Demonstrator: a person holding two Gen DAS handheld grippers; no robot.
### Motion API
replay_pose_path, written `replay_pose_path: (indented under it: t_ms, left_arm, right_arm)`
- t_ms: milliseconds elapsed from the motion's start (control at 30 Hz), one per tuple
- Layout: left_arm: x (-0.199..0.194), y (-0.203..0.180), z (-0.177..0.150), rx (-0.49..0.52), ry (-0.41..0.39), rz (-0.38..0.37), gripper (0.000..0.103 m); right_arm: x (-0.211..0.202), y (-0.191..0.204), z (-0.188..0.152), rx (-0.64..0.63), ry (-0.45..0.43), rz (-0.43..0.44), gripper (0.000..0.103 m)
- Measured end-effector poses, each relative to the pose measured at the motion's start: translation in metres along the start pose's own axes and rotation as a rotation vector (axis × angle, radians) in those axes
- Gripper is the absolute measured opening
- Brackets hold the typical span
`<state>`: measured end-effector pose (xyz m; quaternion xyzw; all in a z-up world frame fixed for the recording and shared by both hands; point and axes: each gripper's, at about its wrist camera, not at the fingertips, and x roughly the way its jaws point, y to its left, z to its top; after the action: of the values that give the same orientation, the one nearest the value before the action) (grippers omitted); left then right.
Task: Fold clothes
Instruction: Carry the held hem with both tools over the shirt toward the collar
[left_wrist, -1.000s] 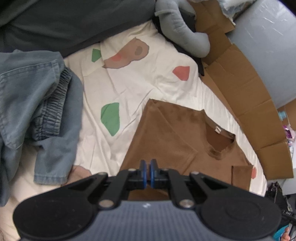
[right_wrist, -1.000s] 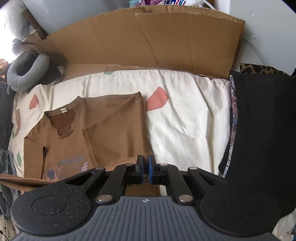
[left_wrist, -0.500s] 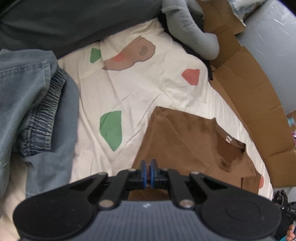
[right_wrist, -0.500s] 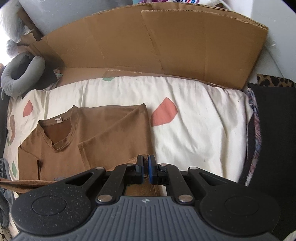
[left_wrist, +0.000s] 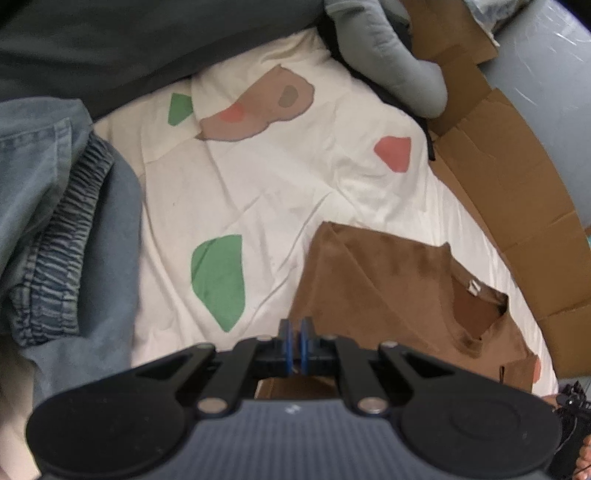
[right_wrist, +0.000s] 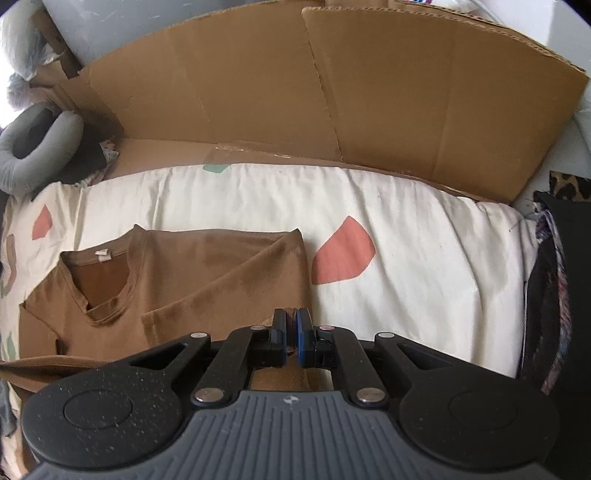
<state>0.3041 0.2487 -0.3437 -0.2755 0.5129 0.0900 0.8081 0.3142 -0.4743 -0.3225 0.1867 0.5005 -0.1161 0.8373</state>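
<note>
My claws: my left gripper and my right gripper are both pinched nearly closed, each on a hem corner of the brown short-sleeved cotton T-shirt, held up over its own body.
Bed: the cream bedsheet with coral and green patches carries the shirt; its collar end lies flat toward the far edge, sleeves already folded in, with the lower half raised in my grip.
Cardboard: a flattened brown cardboard sheet stands along the bed's far edge, near where the hem should land.
Denim: a heap of blue denim clothes sits at the bed's left side, well apart from the shirt.
Pillow: a grey U-shaped neck pillow rests in the far left corner.
Risk, skew: if one claw travels further than the other, I judge the hem lands crooked across the shoulders.
Risk, slip: the cloth is thin; a loosening pinch would drop one corner early and bunch the fold.
Risk, drag: pulling too low could tug the tucked sleeves open.
</note>
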Motion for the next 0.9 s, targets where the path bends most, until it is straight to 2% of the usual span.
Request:
replay_pose_path:
  t_ms: [167,633,900]
  left_arm:
    - [0.005,-0.004,0.01,0.004,-0.018,-0.006,0.004]
    - [0.012,-0.028,0.033,0.022,-0.065,-0.012,0.003]
    - [0.032,-0.036,0.045,0.018,-0.07,0.008,0.003]
  right_arm:
    - [0.013,0.005,-0.001,-0.04,0.006,-0.023,0.003]
    - [0.027,-0.005,0.013,0.028,-0.014,-0.034,0.003]
    - [0.046,-0.002,0.015,0.026,0.014,-0.061,0.003]
